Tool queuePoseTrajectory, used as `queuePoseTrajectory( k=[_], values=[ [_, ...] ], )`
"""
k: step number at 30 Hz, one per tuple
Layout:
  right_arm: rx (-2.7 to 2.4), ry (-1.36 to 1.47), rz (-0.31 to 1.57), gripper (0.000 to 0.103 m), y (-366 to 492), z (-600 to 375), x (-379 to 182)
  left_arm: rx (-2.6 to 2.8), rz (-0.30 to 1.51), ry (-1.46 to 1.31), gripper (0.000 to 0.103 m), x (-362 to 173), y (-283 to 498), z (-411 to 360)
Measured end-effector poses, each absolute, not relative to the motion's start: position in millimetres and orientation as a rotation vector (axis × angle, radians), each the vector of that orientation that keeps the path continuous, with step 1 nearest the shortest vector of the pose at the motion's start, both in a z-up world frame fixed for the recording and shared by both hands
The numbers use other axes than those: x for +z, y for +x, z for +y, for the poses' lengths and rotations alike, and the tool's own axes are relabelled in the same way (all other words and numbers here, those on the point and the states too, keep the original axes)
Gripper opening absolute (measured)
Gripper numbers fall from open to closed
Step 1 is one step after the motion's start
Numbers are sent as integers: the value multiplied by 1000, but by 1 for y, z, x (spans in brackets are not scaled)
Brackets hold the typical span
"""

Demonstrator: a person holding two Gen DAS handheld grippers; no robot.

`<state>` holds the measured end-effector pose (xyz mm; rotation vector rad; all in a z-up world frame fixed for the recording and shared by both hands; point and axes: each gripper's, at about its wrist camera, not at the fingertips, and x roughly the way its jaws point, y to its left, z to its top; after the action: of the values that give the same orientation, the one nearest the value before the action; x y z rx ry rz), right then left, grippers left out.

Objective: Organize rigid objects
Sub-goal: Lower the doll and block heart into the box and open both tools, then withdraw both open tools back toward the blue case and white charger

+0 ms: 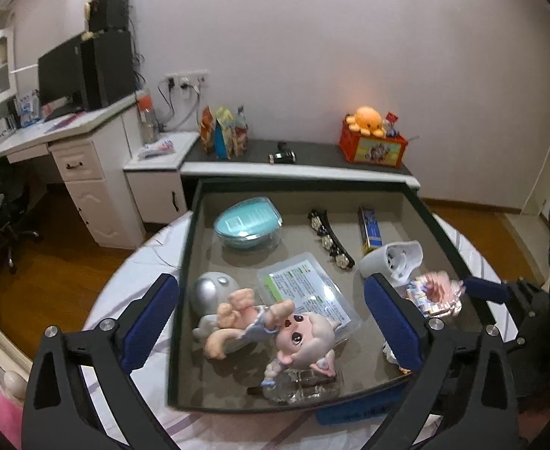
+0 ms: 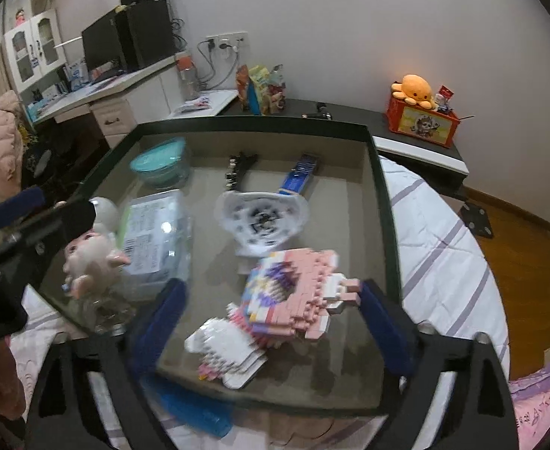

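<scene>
A dark-rimmed tray [image 1: 188, 262] with a grey floor lies on the bed. A pink and white doll figure [image 1: 301, 337] lies on its side near the tray's front. My left gripper [image 1: 271, 322] stands open around it, both blue pads clear of it. In the right wrist view a pink brick-built figure [image 2: 297, 292] lies on the tray floor [image 2: 349, 195] at the front right. My right gripper [image 2: 273, 330] is open wide on either side of it. The figure's pink arm reaches close to the right-hand pad [image 2: 381, 330]; I cannot tell if they touch.
Also in the tray: a teal lidded bowl [image 1: 246, 225], a black hair clip [image 1: 329, 240], a blue box [image 1: 368, 230], a white shell-like piece [image 1: 394, 262], a clear packet [image 1: 308, 292] and a silver ball figure [image 1: 211, 288]. Behind stand a shelf and an orange box [image 1: 372, 146].
</scene>
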<state>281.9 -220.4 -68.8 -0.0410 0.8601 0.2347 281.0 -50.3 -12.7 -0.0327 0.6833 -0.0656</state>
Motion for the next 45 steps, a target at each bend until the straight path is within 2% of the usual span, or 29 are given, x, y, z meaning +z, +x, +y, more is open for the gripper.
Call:
queuePoseTrajectory(
  k=[10,28,35,45],
  values=[
    [198,105,757,103,234,-246,-33,-15,566,-57,103,27,218,-28],
    [178,118,610,103,106,-252,23,18,581,-51,103,36,106,-33],
    [191,115,574,103,57,-243,30,0,564,-41,103,44,62,-40],
    [201,119,608,103,13,-241,14,-10,585,-51,103,37,16,-40]
  ],
)
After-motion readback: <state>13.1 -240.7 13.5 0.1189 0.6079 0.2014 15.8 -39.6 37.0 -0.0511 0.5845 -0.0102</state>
